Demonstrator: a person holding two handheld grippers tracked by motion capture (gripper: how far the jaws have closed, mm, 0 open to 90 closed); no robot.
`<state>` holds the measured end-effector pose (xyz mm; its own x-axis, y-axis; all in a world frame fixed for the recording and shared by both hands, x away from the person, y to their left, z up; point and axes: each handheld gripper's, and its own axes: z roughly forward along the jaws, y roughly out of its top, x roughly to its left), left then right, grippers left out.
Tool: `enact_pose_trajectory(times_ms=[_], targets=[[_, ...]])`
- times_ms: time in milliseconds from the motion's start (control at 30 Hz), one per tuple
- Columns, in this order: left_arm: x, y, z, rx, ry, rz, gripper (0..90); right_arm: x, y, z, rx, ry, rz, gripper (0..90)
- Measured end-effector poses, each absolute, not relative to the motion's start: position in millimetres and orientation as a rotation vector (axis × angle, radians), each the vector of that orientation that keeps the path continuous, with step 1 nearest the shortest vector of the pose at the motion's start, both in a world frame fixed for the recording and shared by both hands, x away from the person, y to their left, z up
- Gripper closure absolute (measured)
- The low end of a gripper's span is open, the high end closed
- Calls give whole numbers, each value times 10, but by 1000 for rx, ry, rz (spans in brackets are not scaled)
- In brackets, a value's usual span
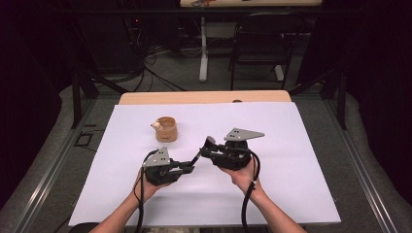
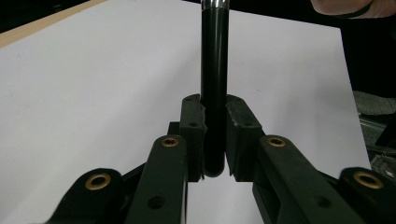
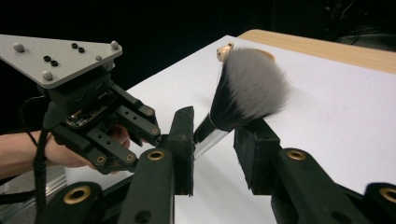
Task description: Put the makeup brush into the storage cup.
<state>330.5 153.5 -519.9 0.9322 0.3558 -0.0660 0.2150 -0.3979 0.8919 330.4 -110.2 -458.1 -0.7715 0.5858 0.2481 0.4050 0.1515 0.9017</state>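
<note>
A makeup brush (image 1: 200, 155) with a black handle (image 2: 214, 70), a silver ferrule and grey-white bristles (image 3: 250, 84) hangs above the white sheet between my two grippers. My left gripper (image 1: 190, 167) is shut on the lower end of the handle, whose rounded tip pokes out behind the pads (image 2: 192, 126). My right gripper (image 1: 209, 145) faces it from the right. In the right gripper view its jaws (image 3: 214, 140) stand on either side of the ferrule: one pad lies against the metal, the other against the base of the bristles.
A small round wooden cup (image 1: 166, 129) with a pale knob on its rim stands on the white sheet (image 1: 291, 145) behind the left gripper. The sheet covers a wooden table (image 1: 204, 97). Beyond the table stand a black chair (image 1: 265, 43) and cables on the floor.
</note>
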Motion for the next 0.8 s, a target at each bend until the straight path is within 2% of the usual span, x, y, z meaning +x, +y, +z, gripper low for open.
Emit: enact_pose_trajectory(times_ms=[300, 433, 500, 667, 800], targets=[[3294, 1463, -5261, 2027, 388, 161, 778, 3284, -1055, -4550, 931, 2318, 1718, 760], [3292, 1445, -5275, 2029, 383, 147, 736, 3249, -1019, -4518, 874, 2340, 1709, 768], [3297, 1434, -5281, 2034, 384, 134, 669, 3205, -996, -4466, 834, 2350, 1685, 769], [3280, 1394, -5264, 2017, 401, 141, 387, 3158, -981, -4400, 778, 2352, 1649, 770], [3282, 1369, -5273, 2016, 411, 168, 216, 3154, -965, -4370, 752, 2363, 1613, 769]])
